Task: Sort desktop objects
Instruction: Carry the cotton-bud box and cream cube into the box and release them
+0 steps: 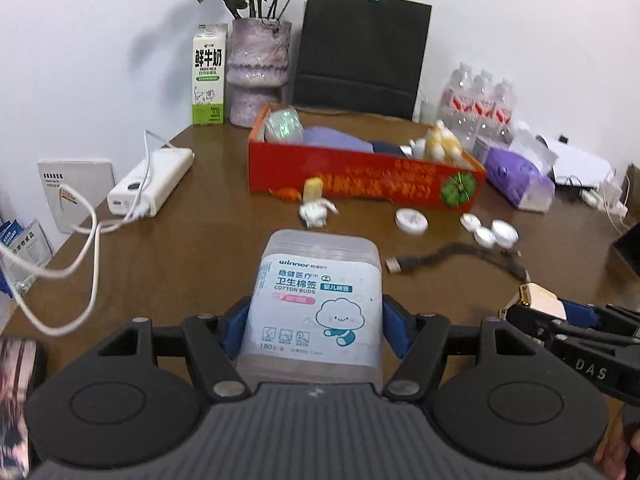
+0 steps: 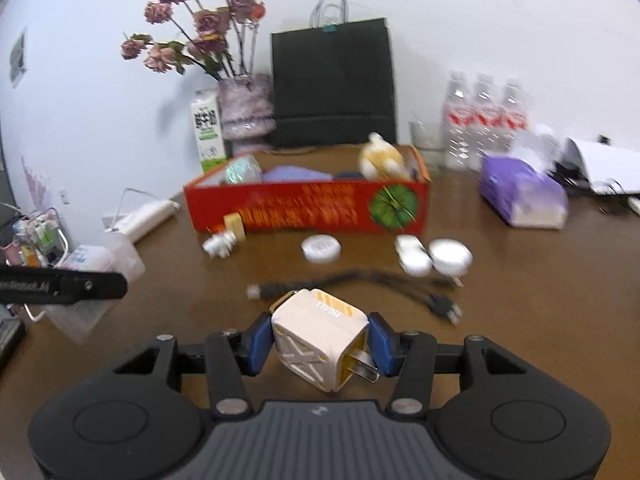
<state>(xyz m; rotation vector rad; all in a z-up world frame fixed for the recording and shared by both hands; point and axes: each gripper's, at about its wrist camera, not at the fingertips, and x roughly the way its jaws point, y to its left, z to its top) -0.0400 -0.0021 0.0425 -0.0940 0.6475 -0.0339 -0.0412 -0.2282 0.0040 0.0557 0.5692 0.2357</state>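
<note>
A: Nearest: cotton bud box (image 1: pixel 316 304) is pinched by the left gripper (image 1: pixel 316 328).
B: White charger plug (image 2: pixel 322 340) is clamped in the right gripper (image 2: pixel 320 342) (prongs toward camera). Farther off, red box (image 2: pixel 308 208) is seen on the table (image 2: pixel 520 300).

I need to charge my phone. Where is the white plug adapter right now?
In the right wrist view, the white plug adapter is clamped between the right gripper's fingers, above the table, just in front of the black cable.

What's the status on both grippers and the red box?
Left gripper clamps clear cotton-bud box. Right gripper clamps white plug adapter. Red cardboard box ahead; black cable between.
</note>
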